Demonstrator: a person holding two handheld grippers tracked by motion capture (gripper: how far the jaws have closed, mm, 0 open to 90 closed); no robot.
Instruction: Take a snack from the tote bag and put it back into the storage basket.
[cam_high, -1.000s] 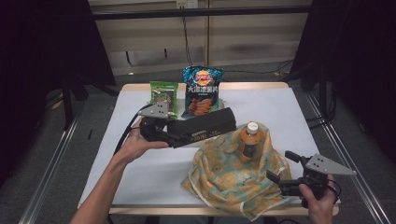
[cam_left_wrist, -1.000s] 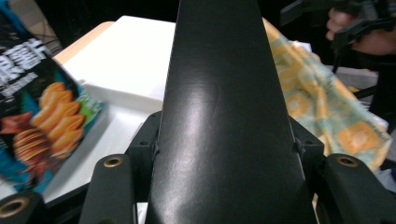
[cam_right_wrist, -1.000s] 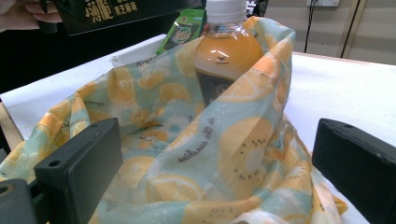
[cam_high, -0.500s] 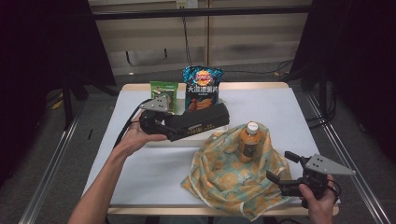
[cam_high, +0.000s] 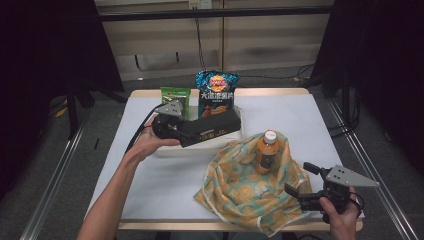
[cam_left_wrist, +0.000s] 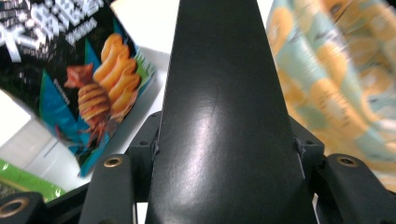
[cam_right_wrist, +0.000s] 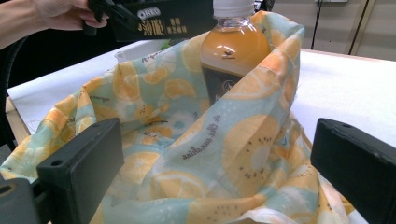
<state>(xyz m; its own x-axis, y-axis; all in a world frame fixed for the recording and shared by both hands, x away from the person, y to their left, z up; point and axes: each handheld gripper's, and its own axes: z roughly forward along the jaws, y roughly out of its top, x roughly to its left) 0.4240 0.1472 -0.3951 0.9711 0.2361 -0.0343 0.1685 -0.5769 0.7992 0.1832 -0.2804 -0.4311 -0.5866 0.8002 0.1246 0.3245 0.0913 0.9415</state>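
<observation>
Tongs at work around the orange-print cloth bag

Right tongs (cam_high: 299, 179) gape wide at the soft orange-print cloth bag (cam_high: 250, 187), nearest; left tongs (cam_high: 192, 131) clamp a long, stiff, light black cardboard box (cam_high: 212, 129) by its end beyond the bag, over the bench (cam_high: 300, 115).

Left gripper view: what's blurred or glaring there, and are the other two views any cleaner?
Left gripper view: glare streaks down the black box between the jaws; the patterned cloth is smeared at the right, and the chip bag is soft. Right gripper view: bottle and cloth fairly sharp, near jaws soft. High view: table evenly lit, surroundings dark, picture slightly soft.
</observation>
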